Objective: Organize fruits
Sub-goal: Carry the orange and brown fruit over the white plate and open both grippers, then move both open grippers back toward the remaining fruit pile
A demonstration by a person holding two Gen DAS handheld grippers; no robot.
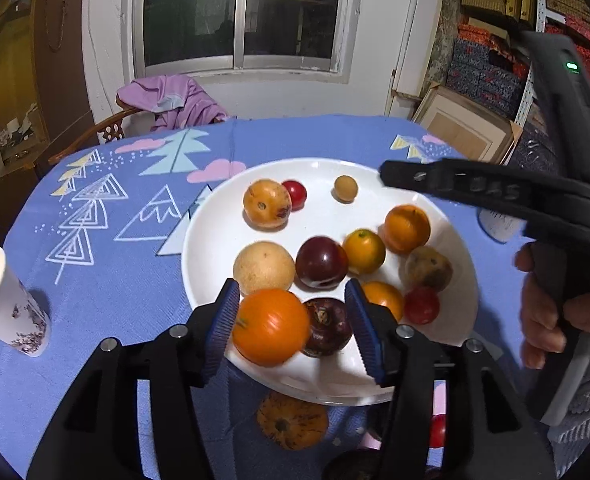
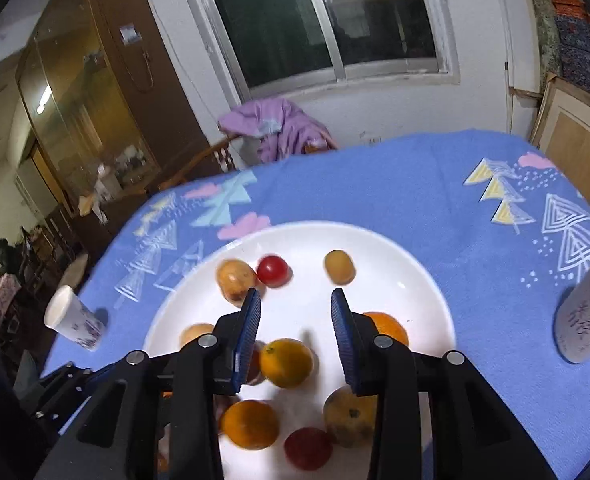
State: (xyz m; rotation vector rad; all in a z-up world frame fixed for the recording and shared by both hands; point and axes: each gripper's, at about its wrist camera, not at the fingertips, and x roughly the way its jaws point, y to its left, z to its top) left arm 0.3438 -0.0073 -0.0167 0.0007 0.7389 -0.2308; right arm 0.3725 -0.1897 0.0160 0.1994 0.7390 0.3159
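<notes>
Left gripper (image 1: pixel 293 330) jaws apart over the near rim of the white plate (image 1: pixel 215 232), lower centre of frame, bracketing a large orange fruit (image 1: pixel 271 330) and a dark purple fruit (image 1: pixel 327 332) without clamping either. Right gripper (image 2: pixel 295 336) also spread apart, empty, above plate centre with an orange citrus (image 2: pixel 287 362) between and below its pads. Rest of the fruits sit on the plate; a mottled orange fruit (image 1: pixel 293 420) lies off-plate on the blue tablecloth (image 1: pixel 135 300), bottom centre, and a paper cup (image 1: pixel 7 312) at left.

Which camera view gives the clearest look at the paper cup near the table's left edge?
The left wrist view: the paper cup appears large, its open mouth and printed side plain. The right wrist view shows the same cup smaller and blurred.
</notes>
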